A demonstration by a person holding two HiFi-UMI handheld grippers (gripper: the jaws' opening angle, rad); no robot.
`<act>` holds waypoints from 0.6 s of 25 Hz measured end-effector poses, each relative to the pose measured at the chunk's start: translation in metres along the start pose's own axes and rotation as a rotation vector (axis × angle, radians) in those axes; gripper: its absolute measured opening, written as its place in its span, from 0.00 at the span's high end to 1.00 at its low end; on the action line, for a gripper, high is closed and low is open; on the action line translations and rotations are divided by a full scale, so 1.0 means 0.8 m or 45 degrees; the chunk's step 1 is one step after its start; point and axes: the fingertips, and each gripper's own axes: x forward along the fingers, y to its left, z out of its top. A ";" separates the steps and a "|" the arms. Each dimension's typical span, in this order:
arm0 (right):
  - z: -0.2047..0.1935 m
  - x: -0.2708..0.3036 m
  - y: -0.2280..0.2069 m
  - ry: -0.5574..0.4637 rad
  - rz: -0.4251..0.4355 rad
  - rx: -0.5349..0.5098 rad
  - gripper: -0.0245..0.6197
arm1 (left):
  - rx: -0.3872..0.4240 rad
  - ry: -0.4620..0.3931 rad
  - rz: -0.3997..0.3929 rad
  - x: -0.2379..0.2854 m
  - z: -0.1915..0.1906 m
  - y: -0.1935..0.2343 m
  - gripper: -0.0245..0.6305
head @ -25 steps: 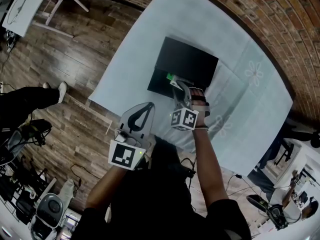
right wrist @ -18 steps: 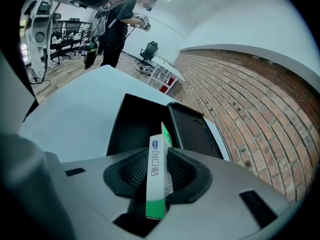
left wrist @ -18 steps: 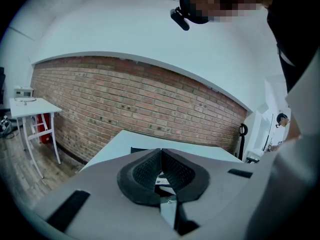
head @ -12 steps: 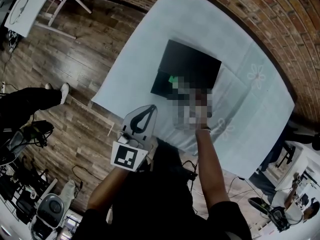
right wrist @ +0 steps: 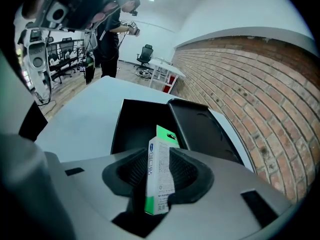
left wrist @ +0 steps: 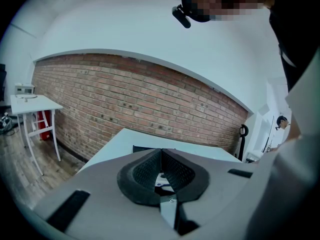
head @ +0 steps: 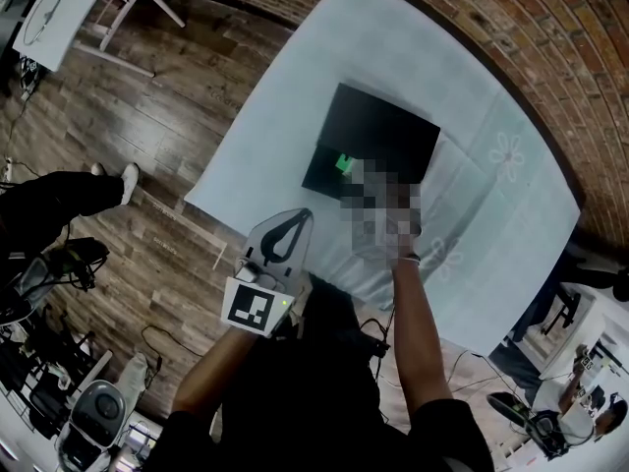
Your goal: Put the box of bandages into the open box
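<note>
The bandage box (right wrist: pixel 158 181), white with green ends, stands upright between the pads of my right gripper (right wrist: pixel 159 156). The jaws have just been opening and the pads no longer press on it. Its green top (head: pixel 342 162) shows over the black open box's tray (head: pixel 324 172), whose lid (head: pixel 393 138) lies open beyond. In the right gripper view the tray (right wrist: pixel 134 126) lies straight ahead, with the lid (right wrist: pixel 202 130) to its right. A mosaic patch covers the right gripper in the head view. My left gripper (head: pixel 291 226) hangs shut and empty at the table's near edge, its fingertips (left wrist: pixel 161 153) meeting.
A light blue cloth (head: pixel 295 77) covers the table, and a brick wall (head: pixel 511 37) runs behind it. Wooden floor (head: pixel 128 116) lies to the left with a white side table (head: pixel 69 13). Cables and equipment sit on the floor near the person's feet.
The right gripper stays over the tray's near edge, and the green box top shows a little more clearly above the tray. The left gripper has barely shifted.
</note>
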 end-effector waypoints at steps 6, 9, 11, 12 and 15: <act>0.007 -0.007 0.000 -0.043 0.008 0.070 0.74 | 0.009 -0.009 -0.009 0.001 0.002 0.001 0.91; 0.013 -0.012 -0.002 -0.071 -0.005 0.119 0.80 | 0.015 -0.015 -0.014 0.002 0.004 0.000 0.91; 0.018 -0.019 -0.005 -0.097 -0.021 0.168 0.84 | 0.022 -0.016 -0.020 0.002 0.005 -0.001 0.91; 0.021 -0.022 -0.006 -0.111 -0.026 0.199 0.85 | 0.025 -0.016 -0.023 0.002 0.005 -0.002 0.91; 0.029 -0.034 -0.008 -0.149 -0.041 0.291 0.88 | 0.038 -0.021 -0.028 0.000 0.008 -0.003 0.91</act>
